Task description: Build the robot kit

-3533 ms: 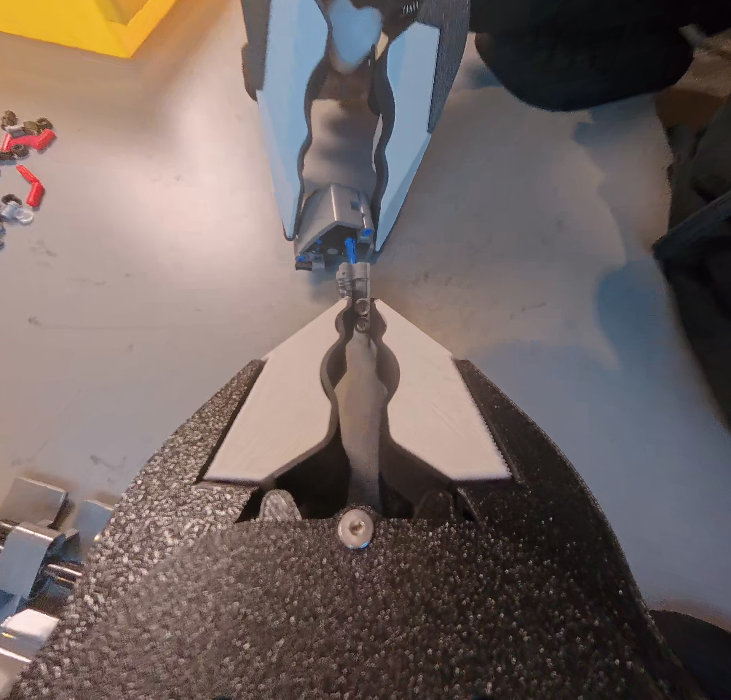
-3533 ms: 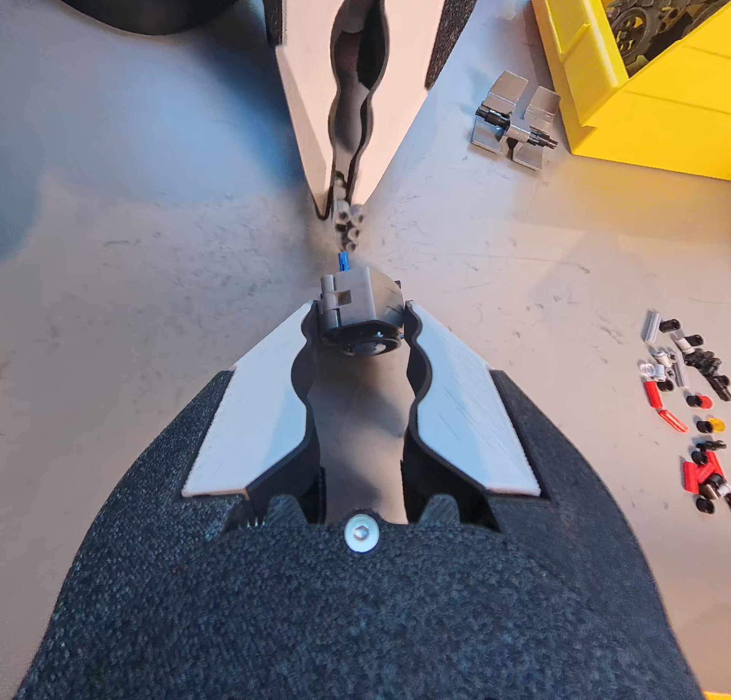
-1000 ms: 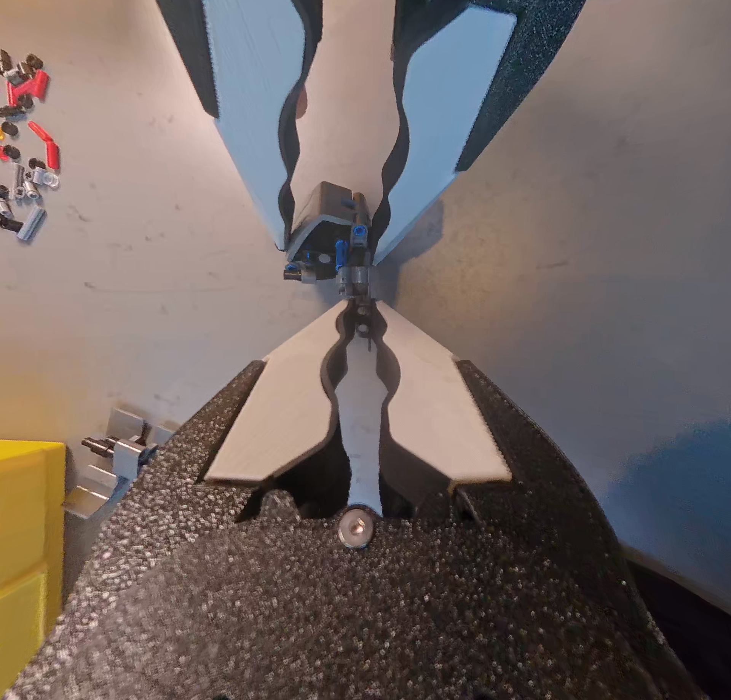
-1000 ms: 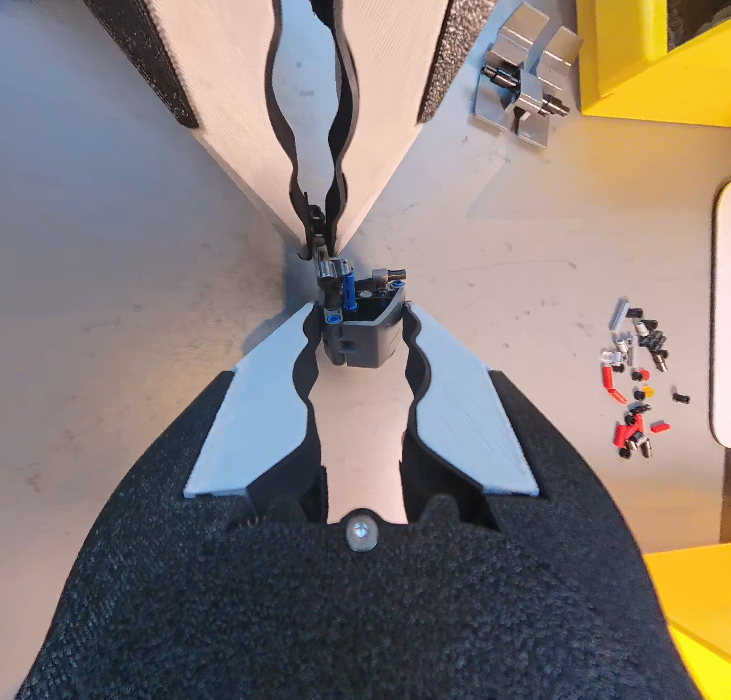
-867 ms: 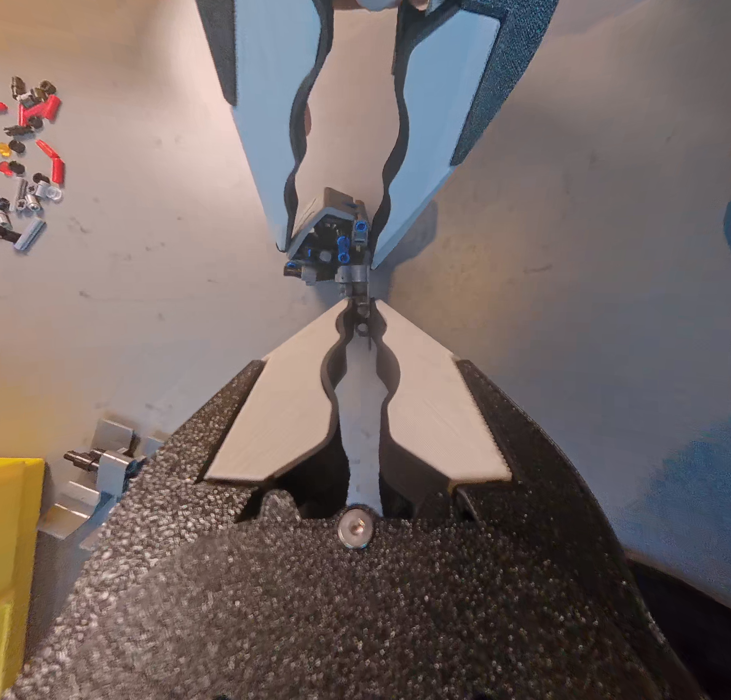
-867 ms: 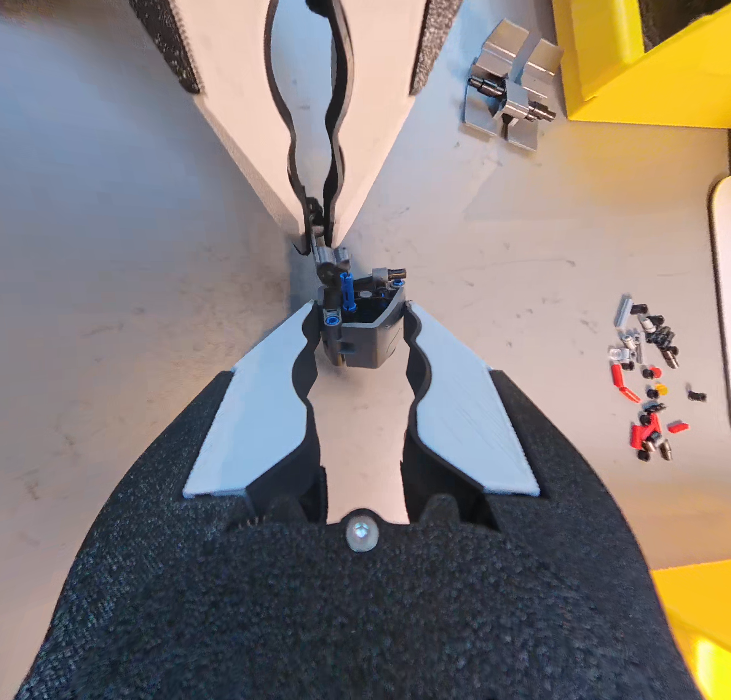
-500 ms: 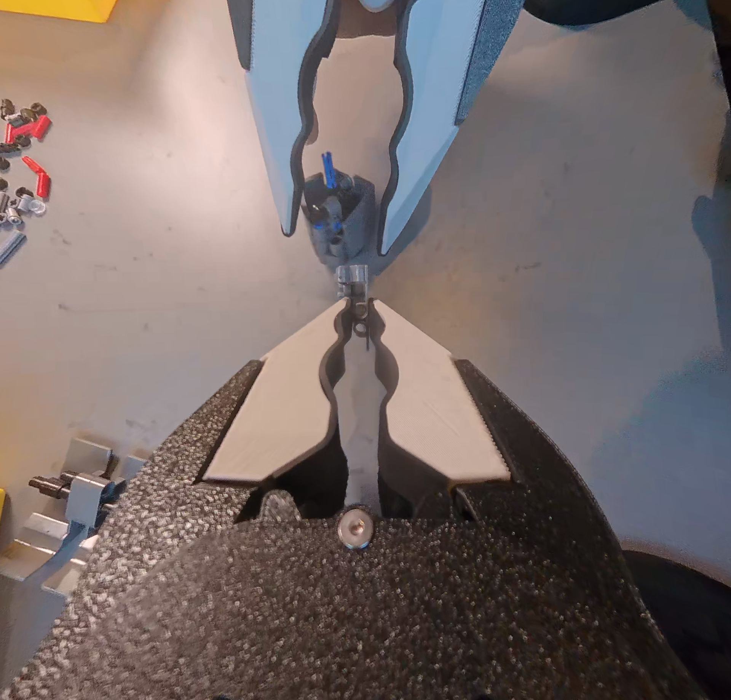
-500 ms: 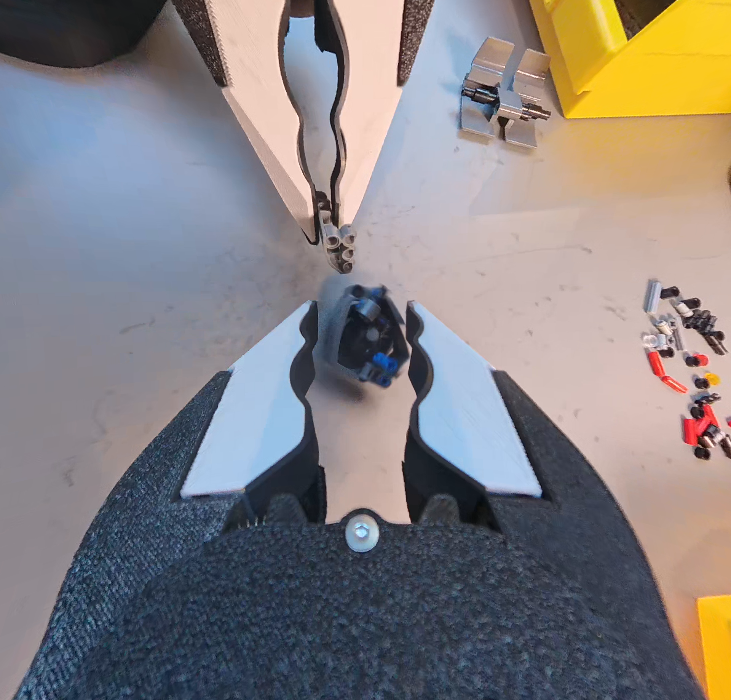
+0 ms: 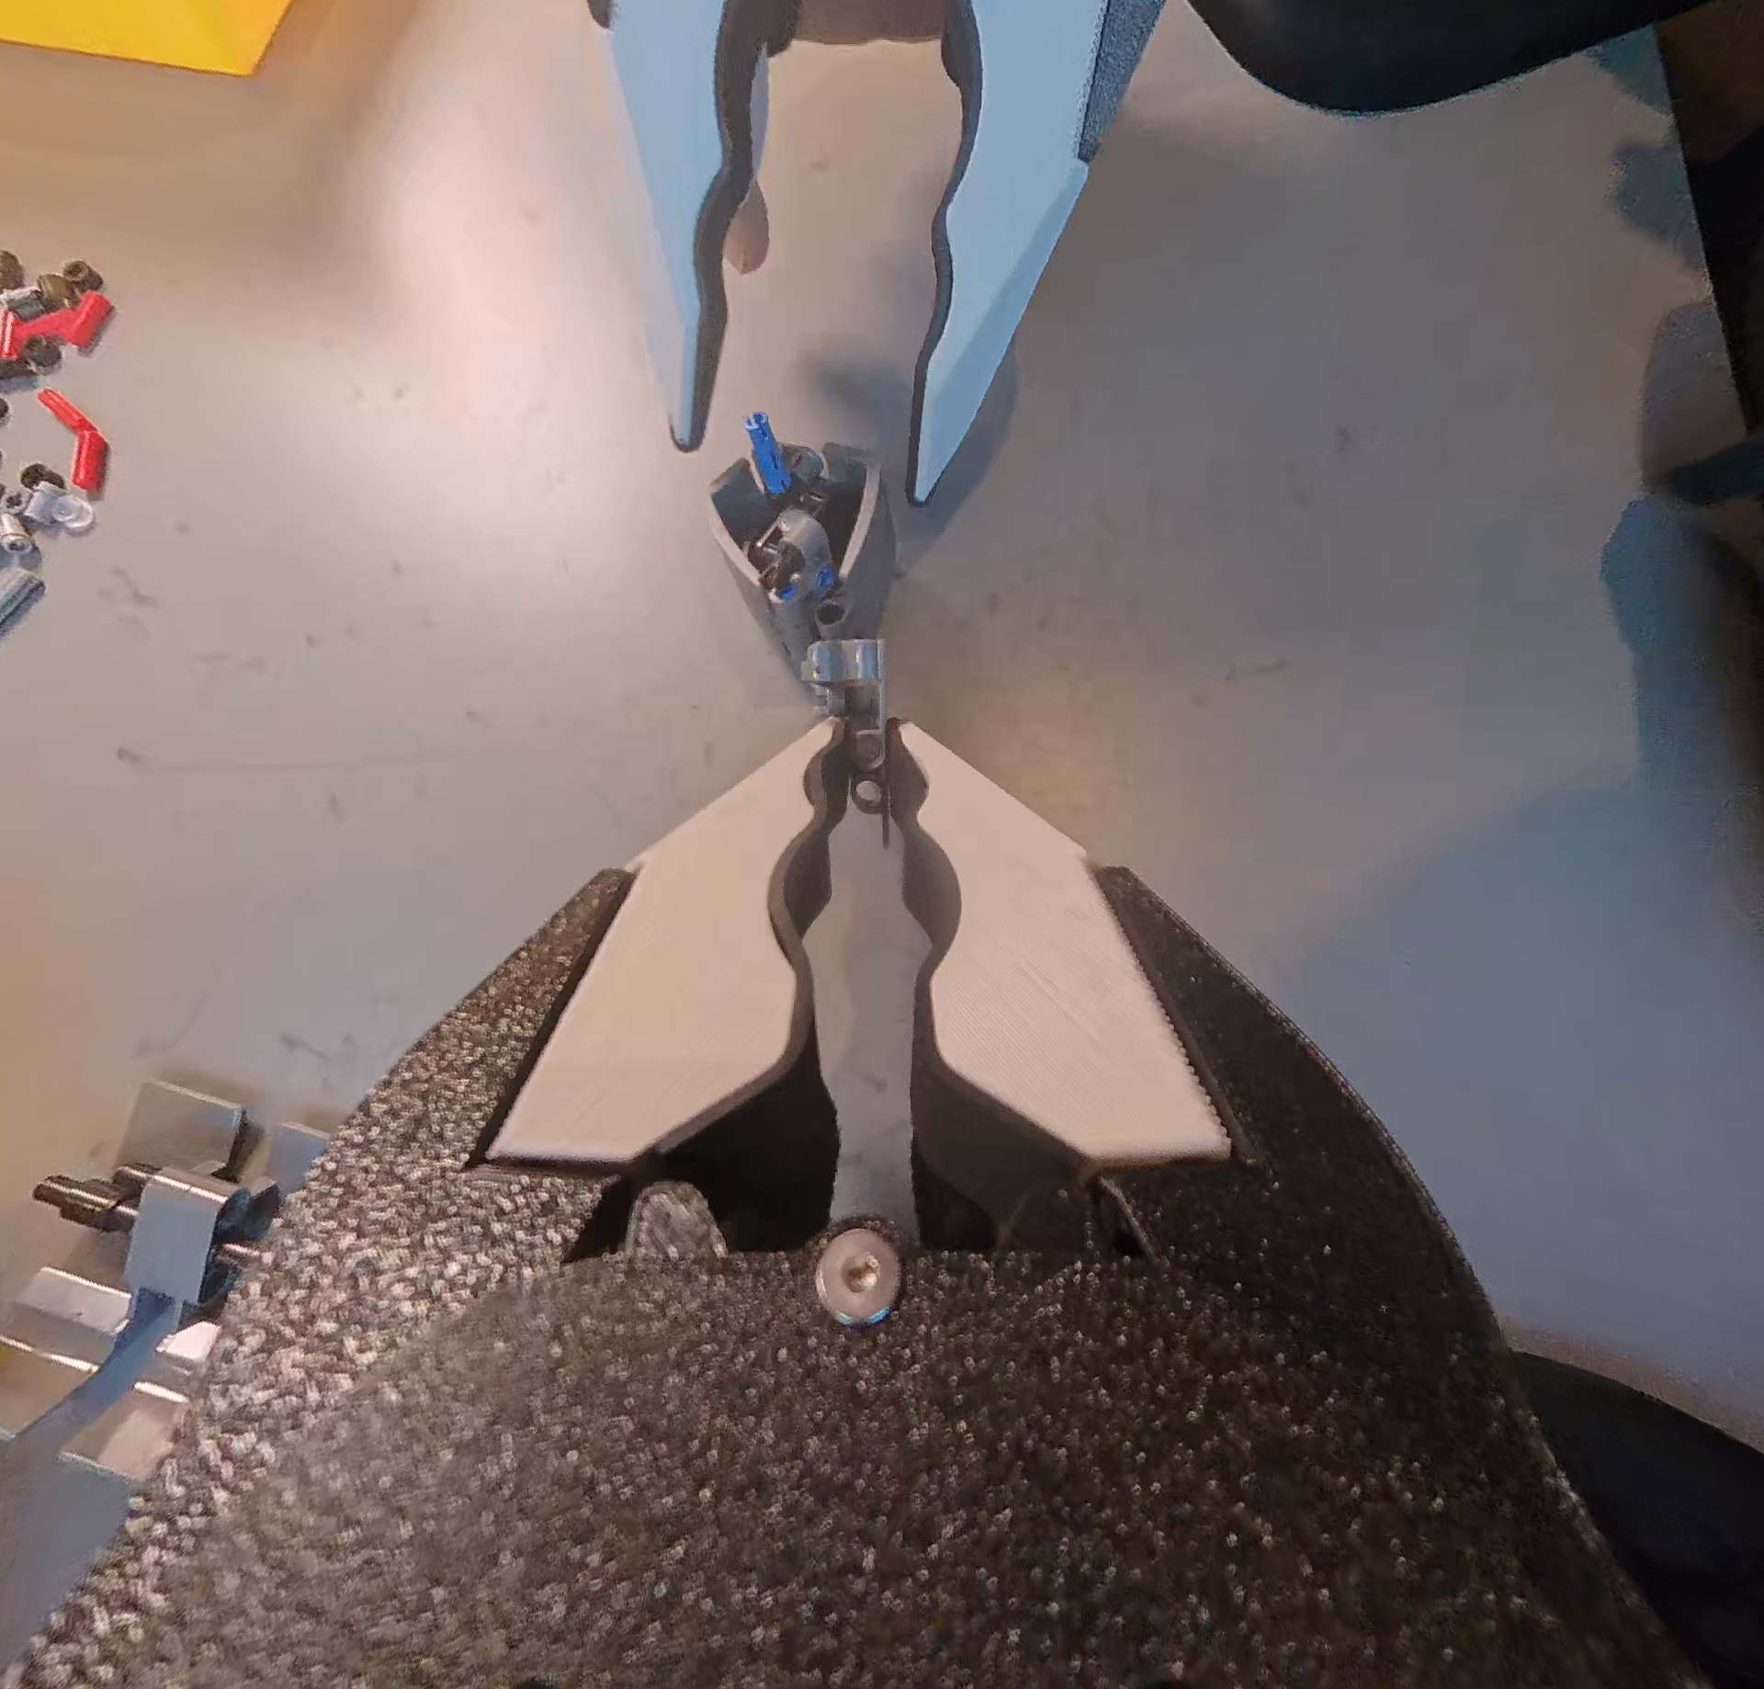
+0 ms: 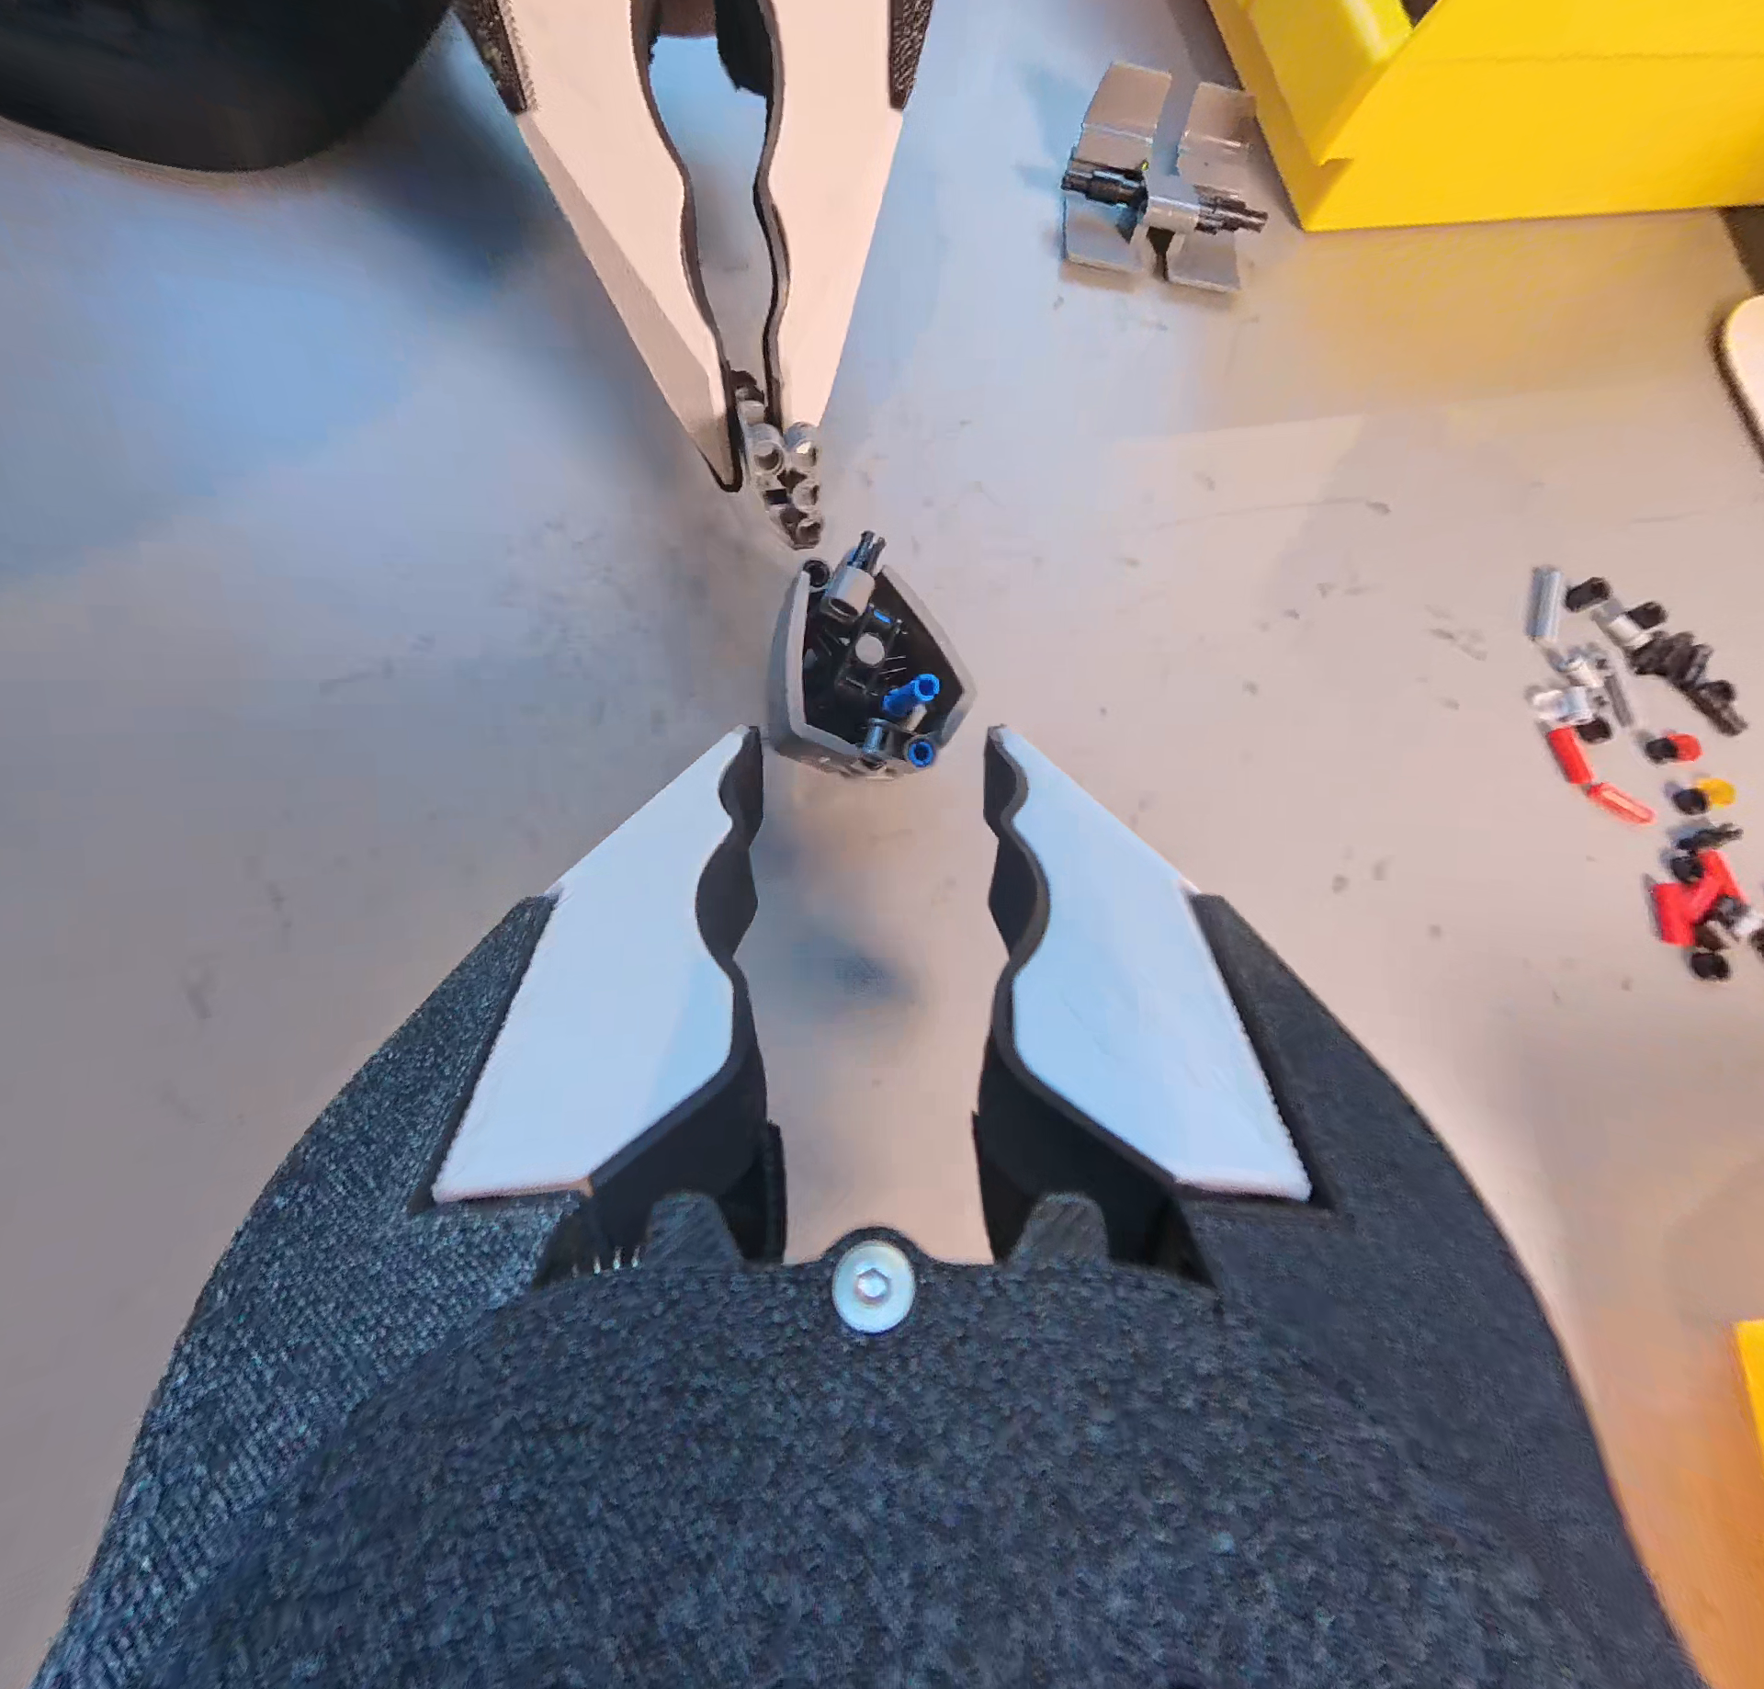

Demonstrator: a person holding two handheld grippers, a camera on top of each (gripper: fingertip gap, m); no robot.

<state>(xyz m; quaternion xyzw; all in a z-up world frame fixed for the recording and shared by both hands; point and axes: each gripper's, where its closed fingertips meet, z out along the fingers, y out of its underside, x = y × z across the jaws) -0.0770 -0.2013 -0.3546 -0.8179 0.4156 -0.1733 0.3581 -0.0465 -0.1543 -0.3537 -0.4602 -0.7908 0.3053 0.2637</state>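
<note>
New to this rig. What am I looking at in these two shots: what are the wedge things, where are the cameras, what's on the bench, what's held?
No robot arm: a person holds a two-finger gripper in each hand, and each carries a wide-angle camera looking along its fingers. So each view shows its own gripper at the bottom and the other one opposite.

The left gripper is shut on a small grey holed connector. The right gripper is open and empty; just past its tips a grey shell piece with black and blue pins lies on the table.

Also there: a yellow bin, a grey bracket piece on a black axle, and loose red, black and grey small parts.
</note>
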